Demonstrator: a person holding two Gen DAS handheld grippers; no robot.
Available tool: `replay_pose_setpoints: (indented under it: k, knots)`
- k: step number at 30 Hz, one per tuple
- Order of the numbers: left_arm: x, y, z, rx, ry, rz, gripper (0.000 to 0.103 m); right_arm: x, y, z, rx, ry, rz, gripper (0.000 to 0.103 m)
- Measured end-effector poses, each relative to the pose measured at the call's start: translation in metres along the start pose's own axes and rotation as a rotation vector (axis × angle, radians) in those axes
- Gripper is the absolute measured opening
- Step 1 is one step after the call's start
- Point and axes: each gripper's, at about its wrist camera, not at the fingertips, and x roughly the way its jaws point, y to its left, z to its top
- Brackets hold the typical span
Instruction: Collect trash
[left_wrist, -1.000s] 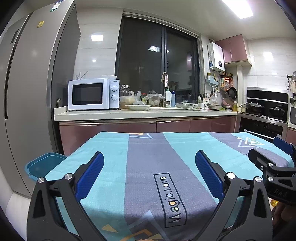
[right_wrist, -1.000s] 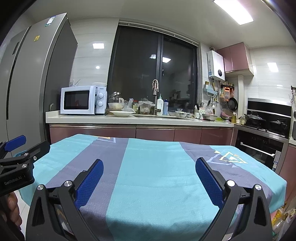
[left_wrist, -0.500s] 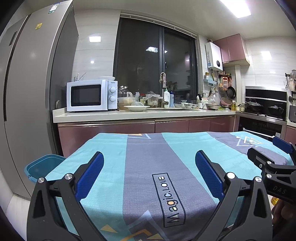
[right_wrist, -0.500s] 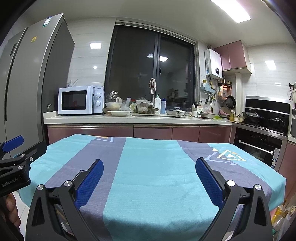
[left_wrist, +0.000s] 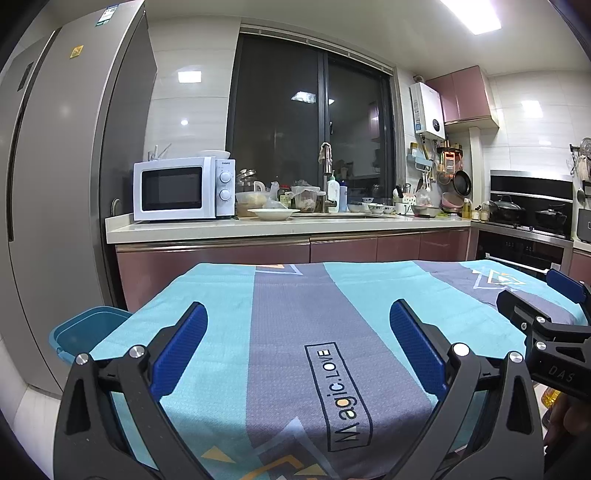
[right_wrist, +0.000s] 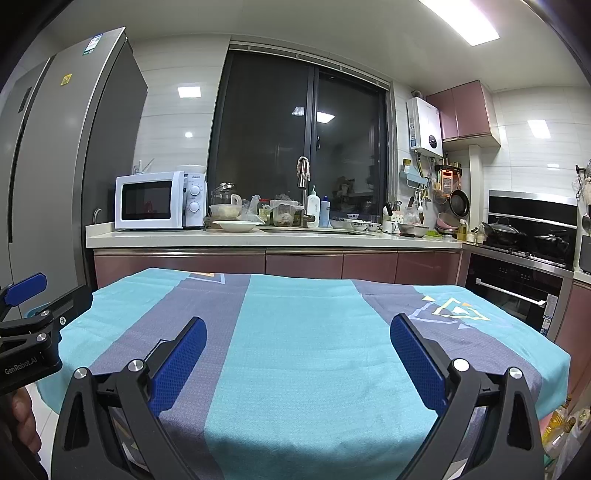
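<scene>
My left gripper (left_wrist: 297, 325) is open and empty, held above the near edge of a table with a teal and grey striped cloth (left_wrist: 288, 306). My right gripper (right_wrist: 297, 339) is open and empty over the same cloth (right_wrist: 295, 325), to the right of the left one. A teal bin (left_wrist: 86, 328) stands on the floor by the table's left corner. I see no trash on the cloth. The right gripper also shows at the right edge of the left wrist view (left_wrist: 554, 332). The left gripper also shows at the left edge of the right wrist view (right_wrist: 33, 321).
A grey fridge (left_wrist: 55, 184) stands at the left. Behind the table runs a counter (left_wrist: 280, 227) with a white microwave (left_wrist: 183, 188), a plate, bottles and a sink. A stove with pots (left_wrist: 528, 218) is at the right. Oil bottles (right_wrist: 561, 424) stand on the floor at lower right.
Both views have tilted up slightly, so the table sits a little lower in frame. Both grippers stay open.
</scene>
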Motion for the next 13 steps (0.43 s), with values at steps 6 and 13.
replay_pose_setpoints:
  k: [6, 13]
  knots:
    - [0.001, 0.001, 0.001, 0.006, -0.015, -0.001, 0.097, 0.001, -0.002, 0.001, -0.004, -0.007, -0.012, 0.096]
    - [0.032, 0.009, 0.021, 0.046, -0.022, 0.034, 0.097, 0.028, -0.042, 0.02, -0.001, -0.03, -0.093, 0.096]
